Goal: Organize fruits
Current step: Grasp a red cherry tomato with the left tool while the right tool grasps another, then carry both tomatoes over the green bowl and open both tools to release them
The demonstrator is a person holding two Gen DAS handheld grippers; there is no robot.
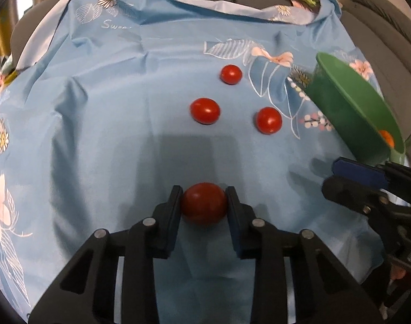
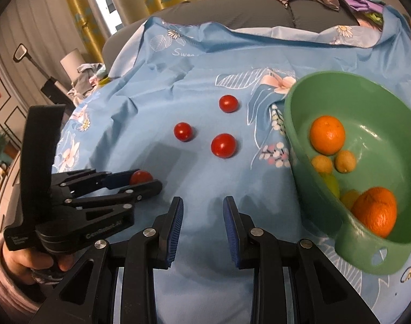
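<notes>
Left gripper (image 1: 204, 202) pinches a cherry tomato (image 1: 204, 203) across its middle, low over the blue cloth (image 1: 97, 135) | likely light, smooth, thin-skinned: gentle squeeze advised | right gripper (image 2: 202, 216) waits, fingers apart, empty | green bowl (image 2: 294, 140) just right holds oranges (image 2: 327, 134)

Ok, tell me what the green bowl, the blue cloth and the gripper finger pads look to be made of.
Green bowl: likely moulded plastic, smooth with a soft sheen, with a tab handle pierced by a hole.
Blue cloth: thin, slightly glossy sheet, possibly polyester or coated fabric; it holds sharp fold creases and a printed flower pattern.
Finger pads: blue, finely ribbed, probably rubber or soft plastic, set on black hard-plastic fingers.
</notes>
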